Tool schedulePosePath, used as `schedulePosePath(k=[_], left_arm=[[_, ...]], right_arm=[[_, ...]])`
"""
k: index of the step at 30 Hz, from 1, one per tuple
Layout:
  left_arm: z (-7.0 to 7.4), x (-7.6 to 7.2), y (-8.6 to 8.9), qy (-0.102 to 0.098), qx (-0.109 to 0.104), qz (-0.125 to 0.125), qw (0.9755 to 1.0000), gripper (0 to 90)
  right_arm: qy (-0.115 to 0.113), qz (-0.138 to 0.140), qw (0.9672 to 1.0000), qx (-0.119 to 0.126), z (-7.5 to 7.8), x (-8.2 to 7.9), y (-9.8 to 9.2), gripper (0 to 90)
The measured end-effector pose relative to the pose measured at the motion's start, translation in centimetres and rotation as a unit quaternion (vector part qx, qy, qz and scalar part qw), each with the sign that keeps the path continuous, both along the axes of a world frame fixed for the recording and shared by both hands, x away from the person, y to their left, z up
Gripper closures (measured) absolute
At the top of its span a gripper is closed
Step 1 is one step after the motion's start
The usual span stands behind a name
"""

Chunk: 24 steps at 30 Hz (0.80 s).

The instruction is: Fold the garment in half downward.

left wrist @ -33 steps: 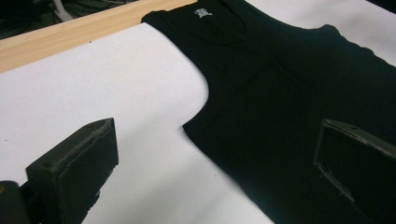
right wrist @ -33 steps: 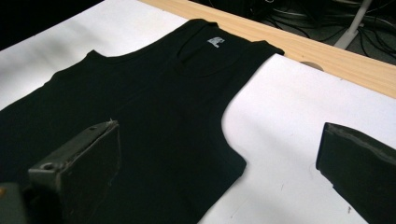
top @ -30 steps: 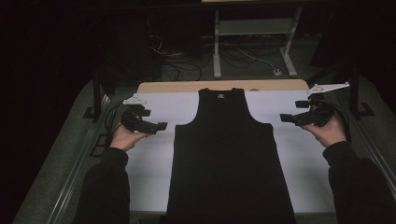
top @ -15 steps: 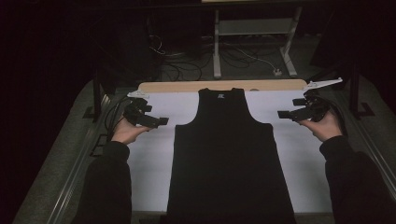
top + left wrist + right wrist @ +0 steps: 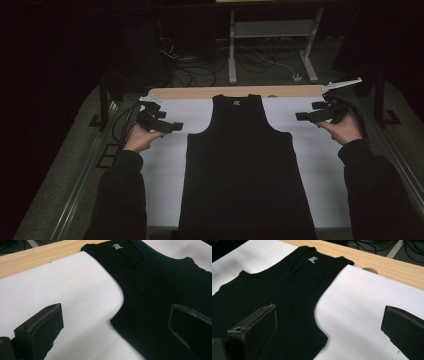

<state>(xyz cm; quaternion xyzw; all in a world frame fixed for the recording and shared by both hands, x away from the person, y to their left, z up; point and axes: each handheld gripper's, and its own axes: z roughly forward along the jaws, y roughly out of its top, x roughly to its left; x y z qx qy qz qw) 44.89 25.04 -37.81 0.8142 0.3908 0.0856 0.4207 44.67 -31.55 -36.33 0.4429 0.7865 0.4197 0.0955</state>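
Since a second ago I see both hands have moved a little away from me toward the far side of the table, and the right one has also gone slightly outward. Nearest to me the black tank top [image 5: 247, 170] lies flat on the white sheet [image 5: 165, 175], hem close, neck far. The left gripper [image 5: 172, 126] hovers above the sheet just beside the shirt's left armhole, its jaws wide apart and holding nothing. The right gripper [image 5: 302, 116] hangs over the sheet near the other armhole, jaws also apart, empty. Behind the collar runs the wooden table edge [image 5: 200, 92], then cables [image 5: 250, 62] on the floor.
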Motion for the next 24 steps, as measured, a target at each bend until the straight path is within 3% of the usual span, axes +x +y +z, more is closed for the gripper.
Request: schedulePosePath(k=[4,12,24], left_arm=[[-0.2,0.1,0.1,0.001,-0.003,0.002,1.0000,0.0],[-1.0,0.5,-0.5,0.012,0.005,-0.009,0.9999,0.0],[-2.8,1.0,-1.7,0.027,-0.002,-0.012,0.9995,0.0]], right_arm=[[0.010,-0.007,0.9999,0.003,-0.7,0.5,-0.2,0.0],[0.024,0.004,0.9997,-0.006,-2.0,1.0,0.5,0.0],[0.043,0.016,0.9989,-0.013,-3.3,1.4,1.2,0.0]])
